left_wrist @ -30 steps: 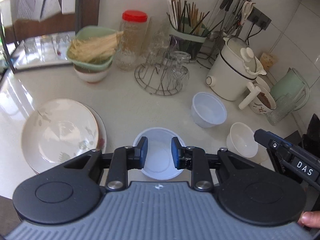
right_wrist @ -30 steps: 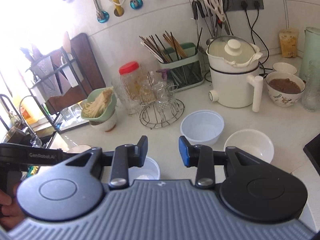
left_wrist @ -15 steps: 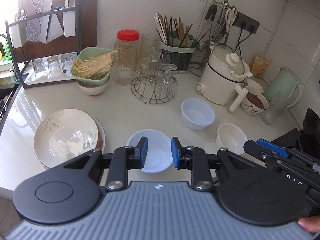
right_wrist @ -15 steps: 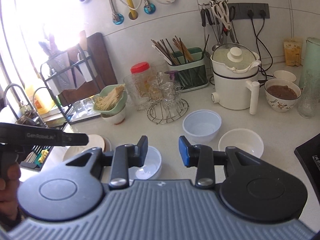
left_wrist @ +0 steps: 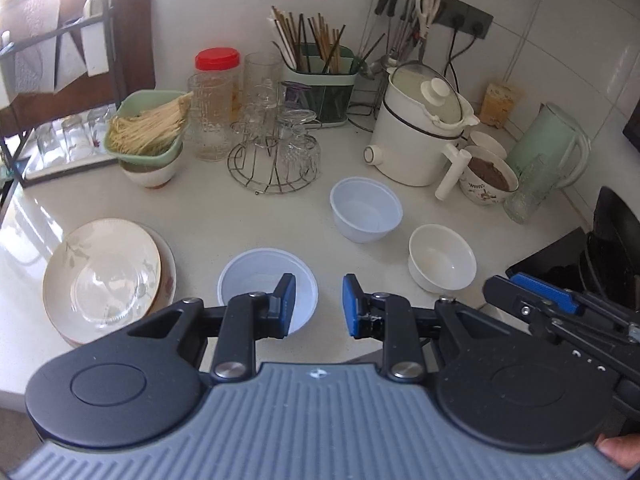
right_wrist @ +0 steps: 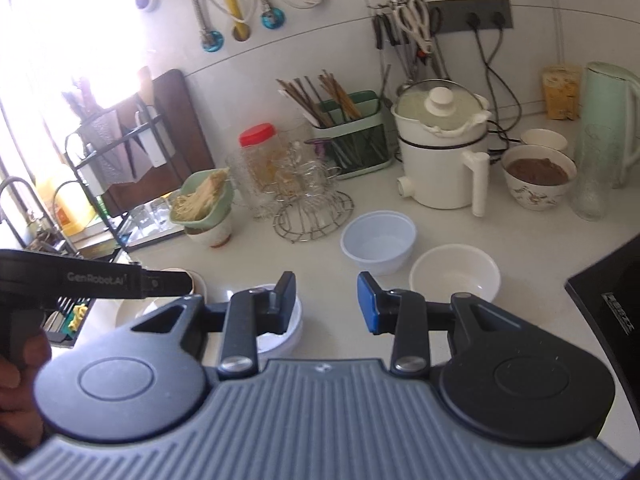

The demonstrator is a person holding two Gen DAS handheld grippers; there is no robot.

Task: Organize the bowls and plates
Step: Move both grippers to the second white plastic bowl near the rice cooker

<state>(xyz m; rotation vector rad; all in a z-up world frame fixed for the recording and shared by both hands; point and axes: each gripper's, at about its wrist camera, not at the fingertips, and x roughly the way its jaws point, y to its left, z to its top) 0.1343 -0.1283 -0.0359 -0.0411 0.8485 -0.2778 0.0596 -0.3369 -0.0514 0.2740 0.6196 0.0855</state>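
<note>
Both grippers are hovering empty, jaws partly open. The left gripper [left_wrist: 318, 306] is sitting nearest the shallow white plastic bowl [left_wrist: 256, 280], which is lying at its 11 o'clock on the countertop [left_wrist: 224, 216]. The right gripper [right_wrist: 326, 302] is facing the white ceramic bowl [right_wrist: 456, 276] at 1 o'clock.

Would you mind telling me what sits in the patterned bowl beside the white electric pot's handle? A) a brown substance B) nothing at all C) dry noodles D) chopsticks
A: the patterned bowl next to the white electric pot is filled nearly to its rim with something brown, while the dry noodles lie in a green dish further left.
</note>
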